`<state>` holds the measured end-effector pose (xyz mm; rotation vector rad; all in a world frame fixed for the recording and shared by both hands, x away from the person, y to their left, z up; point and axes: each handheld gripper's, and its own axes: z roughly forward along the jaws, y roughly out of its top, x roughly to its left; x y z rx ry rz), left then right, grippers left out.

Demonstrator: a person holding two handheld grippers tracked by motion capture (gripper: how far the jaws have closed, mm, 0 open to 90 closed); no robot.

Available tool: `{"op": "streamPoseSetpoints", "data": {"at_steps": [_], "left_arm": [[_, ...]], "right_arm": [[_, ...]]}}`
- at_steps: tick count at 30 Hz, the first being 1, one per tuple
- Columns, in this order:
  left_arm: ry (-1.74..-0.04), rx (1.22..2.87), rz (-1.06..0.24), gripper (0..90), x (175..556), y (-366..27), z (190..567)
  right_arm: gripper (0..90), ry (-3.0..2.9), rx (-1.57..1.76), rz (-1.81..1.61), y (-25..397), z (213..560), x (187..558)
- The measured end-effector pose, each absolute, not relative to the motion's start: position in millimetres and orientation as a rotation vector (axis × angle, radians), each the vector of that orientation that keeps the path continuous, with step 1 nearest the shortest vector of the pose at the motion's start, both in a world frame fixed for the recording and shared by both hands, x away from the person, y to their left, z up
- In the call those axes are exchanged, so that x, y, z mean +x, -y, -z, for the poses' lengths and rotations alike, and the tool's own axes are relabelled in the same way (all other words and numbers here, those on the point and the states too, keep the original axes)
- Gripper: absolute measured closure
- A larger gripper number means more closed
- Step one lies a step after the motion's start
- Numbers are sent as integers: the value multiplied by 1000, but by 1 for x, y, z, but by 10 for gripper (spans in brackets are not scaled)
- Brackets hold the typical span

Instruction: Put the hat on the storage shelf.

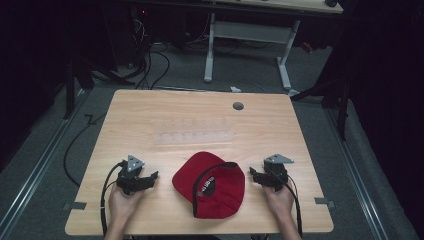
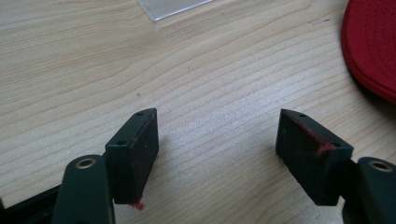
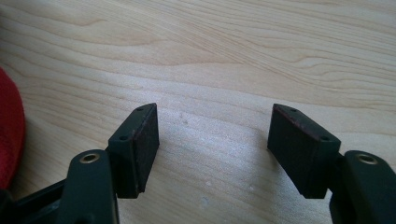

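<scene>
A red cap with black trim lies near the front middle of the wooden table. My left gripper rests on the table to the cap's left, open, with bare wood between its pads; the cap's red edge shows at the upper right of the left gripper view. My right gripper sits just right of the cap, open as well, nothing between its pads. In the right gripper view a sliver of the cap shows at the left edge. The left gripper and right gripper both hover low over the wood.
A clear plastic strip lies flat behind the cap; its corner shows in the left gripper view. A grey round cable port sits near the far edge. Beyond the table stand a white desk frame and floor cables.
</scene>
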<state>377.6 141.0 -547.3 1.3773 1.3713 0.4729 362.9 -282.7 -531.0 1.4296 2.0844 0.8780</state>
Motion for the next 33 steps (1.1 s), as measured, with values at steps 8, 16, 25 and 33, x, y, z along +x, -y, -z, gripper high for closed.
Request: {"op": "streamPoseSetpoints", "data": {"at_steps": [8, 16, 25, 33], "left_arm": [[-1372, 1377, -474, 298, 378, -141, 547], [-1373, 1376, -474, 297, 378, -141, 547], [-1375, 1374, -473, 297, 378, -141, 547], [-1375, 1375, -473, 297, 378, -141, 547]], "right_arm": [[342, -2085, 1429, -878, 283, 531, 363], [345, -2084, 1430, -877, 282, 531, 363], [405, -2075, 1390, -859, 278, 531, 359], [445, -2081, 1415, -905, 282, 526, 354]]}}
